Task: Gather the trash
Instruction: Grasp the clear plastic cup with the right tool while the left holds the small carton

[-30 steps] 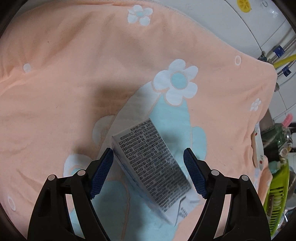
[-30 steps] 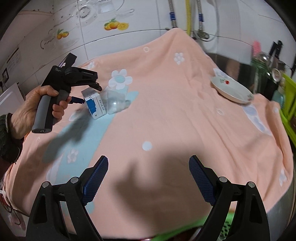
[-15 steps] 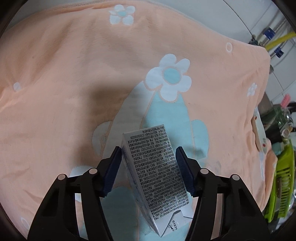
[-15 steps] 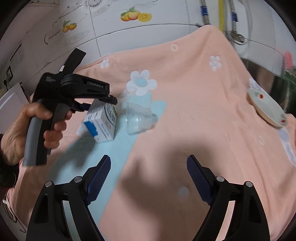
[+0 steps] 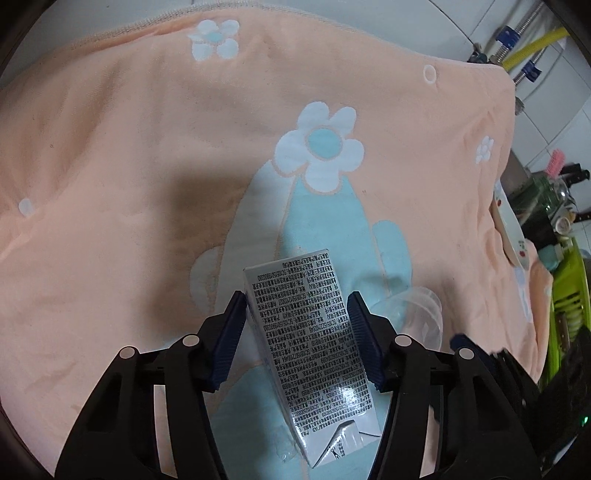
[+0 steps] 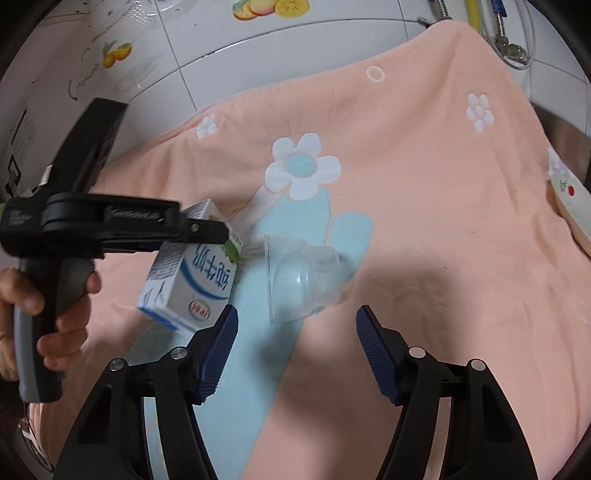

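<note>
A white milk carton (image 5: 306,350) with black print lies tilted between the blue pads of my left gripper (image 5: 296,302). Its jaws are closing and both pads press the carton's sides. The right wrist view shows the same carton (image 6: 192,280), blue and white, with one end raised off the peach towel (image 6: 443,184). A clear plastic cup (image 6: 303,280) lies on its side just right of the carton. My right gripper (image 6: 297,317) is right behind the cup; its jaws are closing with nothing between the pads. The cup (image 5: 421,314) also shows beside the left gripper's right finger.
A person's hand (image 6: 22,295) holds the left gripper's handle at the left. A white plate (image 6: 569,206) sits at the towel's right edge, with a green rack (image 5: 565,306) and bottles beyond it. A tiled wall and pipes (image 6: 498,22) stand behind.
The left jaws came in onto the carton, which turned to lie along the fingers. The right gripper moved forward and left up to the cup, and its jaws narrowed.
</note>
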`<state>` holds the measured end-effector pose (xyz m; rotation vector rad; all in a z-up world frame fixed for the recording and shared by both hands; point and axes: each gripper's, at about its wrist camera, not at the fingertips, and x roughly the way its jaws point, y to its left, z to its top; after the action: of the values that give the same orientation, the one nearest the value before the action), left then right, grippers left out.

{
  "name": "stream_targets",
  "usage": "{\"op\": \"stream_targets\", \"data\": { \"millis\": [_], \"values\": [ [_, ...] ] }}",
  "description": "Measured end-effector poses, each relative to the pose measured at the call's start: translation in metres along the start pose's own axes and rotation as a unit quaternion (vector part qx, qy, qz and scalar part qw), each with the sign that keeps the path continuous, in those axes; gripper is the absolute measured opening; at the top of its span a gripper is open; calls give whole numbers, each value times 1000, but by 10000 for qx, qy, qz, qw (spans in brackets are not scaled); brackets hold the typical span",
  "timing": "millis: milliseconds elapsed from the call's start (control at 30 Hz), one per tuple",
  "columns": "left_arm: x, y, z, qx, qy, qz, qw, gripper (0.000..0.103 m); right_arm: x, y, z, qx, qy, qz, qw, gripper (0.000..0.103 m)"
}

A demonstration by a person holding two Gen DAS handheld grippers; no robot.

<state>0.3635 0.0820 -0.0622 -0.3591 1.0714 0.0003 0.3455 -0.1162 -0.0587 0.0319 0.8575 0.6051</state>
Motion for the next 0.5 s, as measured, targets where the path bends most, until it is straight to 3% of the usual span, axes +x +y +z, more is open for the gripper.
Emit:
{"op": "stream_targets", "data": {
  "millis": [233, 500],
  "values": [
    [-1, 3, -1, 76, 62, -75, 9999, 55, 23, -11, 10, 189, 71, 49, 9998, 62],
    [4, -2, -4, 176, 54, -31, 9998, 56, 36, -11, 16, 351, 174, 159, 9991, 46]
  ]
}}
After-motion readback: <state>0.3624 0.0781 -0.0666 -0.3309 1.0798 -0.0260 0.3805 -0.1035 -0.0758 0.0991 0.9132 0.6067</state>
